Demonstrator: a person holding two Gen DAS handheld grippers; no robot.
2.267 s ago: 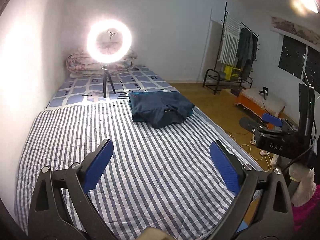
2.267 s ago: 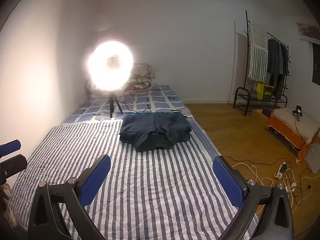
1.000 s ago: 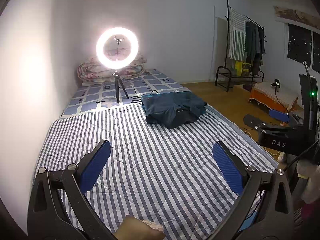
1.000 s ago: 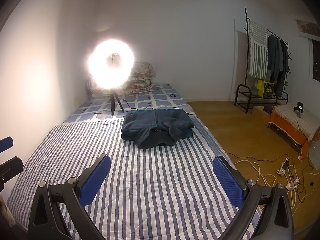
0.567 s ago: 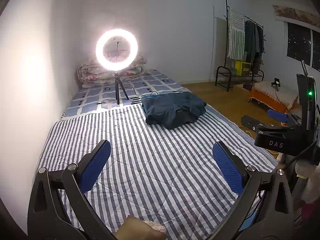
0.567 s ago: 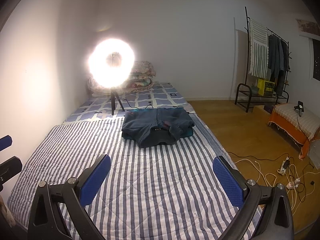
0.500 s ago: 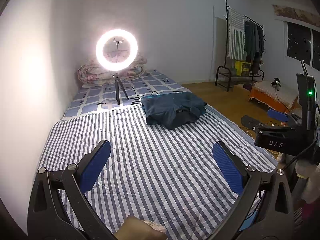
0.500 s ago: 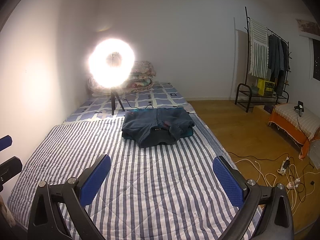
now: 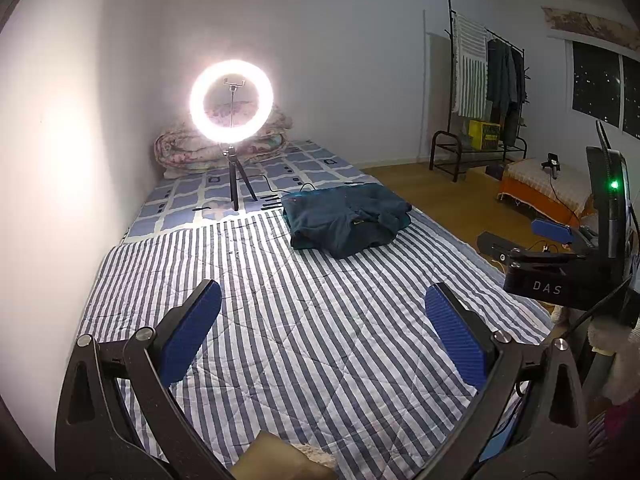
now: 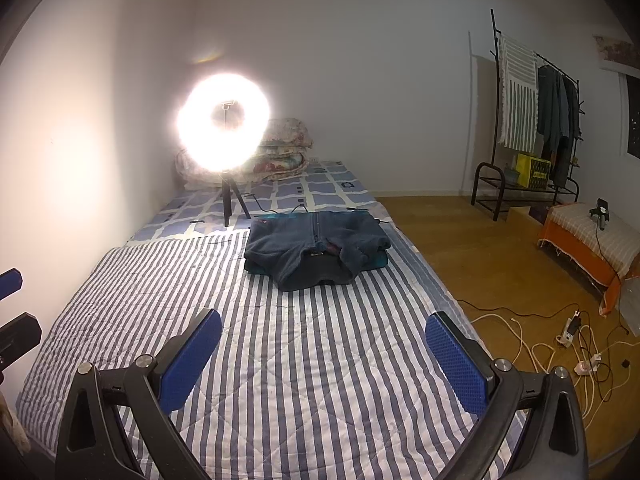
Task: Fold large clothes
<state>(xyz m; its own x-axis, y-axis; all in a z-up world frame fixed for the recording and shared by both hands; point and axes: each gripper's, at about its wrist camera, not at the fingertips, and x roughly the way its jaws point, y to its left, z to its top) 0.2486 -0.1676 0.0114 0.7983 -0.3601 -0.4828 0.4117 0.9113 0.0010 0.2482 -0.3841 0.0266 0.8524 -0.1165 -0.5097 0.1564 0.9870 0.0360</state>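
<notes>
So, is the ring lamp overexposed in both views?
Left wrist view: the ring lamp is bright, but its ring and inner holder stay distinct. Right wrist view: it blooms into a white glare with a faint flare above; the folded jacket remains clear.

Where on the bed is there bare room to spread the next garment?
Free: the striped quilt between the open grippers and the folded dark blue clothes. Crowded: the checked sheet beyond, holding the ring light tripod, cables and rolled bedding.
</notes>
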